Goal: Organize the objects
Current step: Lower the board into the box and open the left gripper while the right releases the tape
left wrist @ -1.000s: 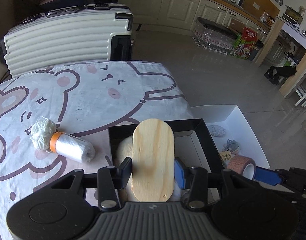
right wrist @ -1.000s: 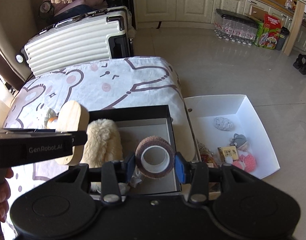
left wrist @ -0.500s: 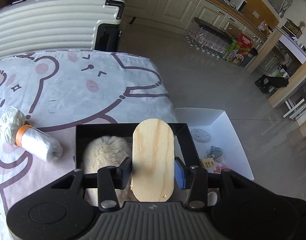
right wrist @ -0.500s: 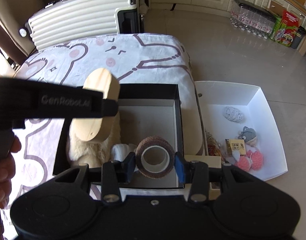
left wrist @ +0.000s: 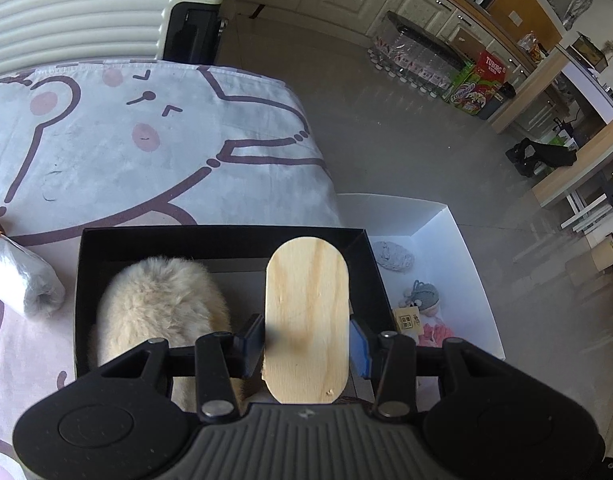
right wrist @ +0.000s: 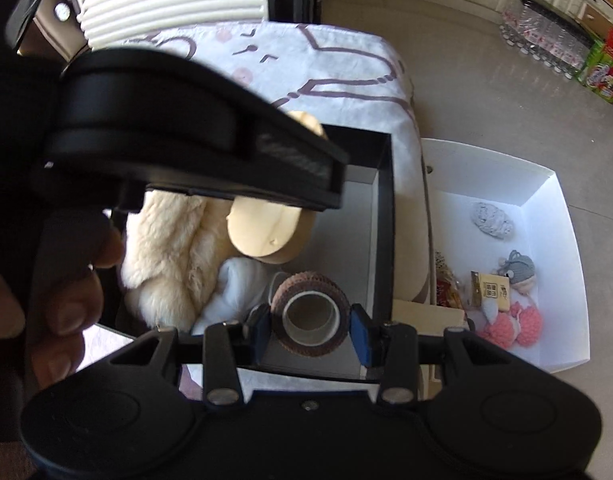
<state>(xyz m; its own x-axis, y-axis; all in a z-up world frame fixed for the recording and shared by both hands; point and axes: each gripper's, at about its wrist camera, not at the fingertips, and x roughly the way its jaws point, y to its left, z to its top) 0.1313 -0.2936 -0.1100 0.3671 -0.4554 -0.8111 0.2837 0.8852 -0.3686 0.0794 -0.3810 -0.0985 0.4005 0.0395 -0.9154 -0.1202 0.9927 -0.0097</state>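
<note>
Two claws work over a counter (left wrist: 106, 168) draped in a cartoon-bear cloth, with a ribbed cream suitcase (left wrist: 78, 4) standing behind it. On the counter's near right corner sits an open black box (left wrist: 370, 268). Beside the counter, lower down on the floor, lies a white tray (right wrist: 546, 184) holding a grey knitted piece, a small grey doll, a card and pink woolly balls. Inside the black box lies a fluffy cream plush (left wrist: 162, 296) along its left side. The left claw (left wrist: 306, 340) is clamped on a rounded wooden block (left wrist: 306, 312), holding it over the box just right of the plush. The right claw (right wrist: 310, 330) is clamped on a brown tape roll (right wrist: 310, 312), low over the box's near right part. Left of the box lies a rolled plastic bag bundle (left wrist: 22, 280) on the cloth.
</note>
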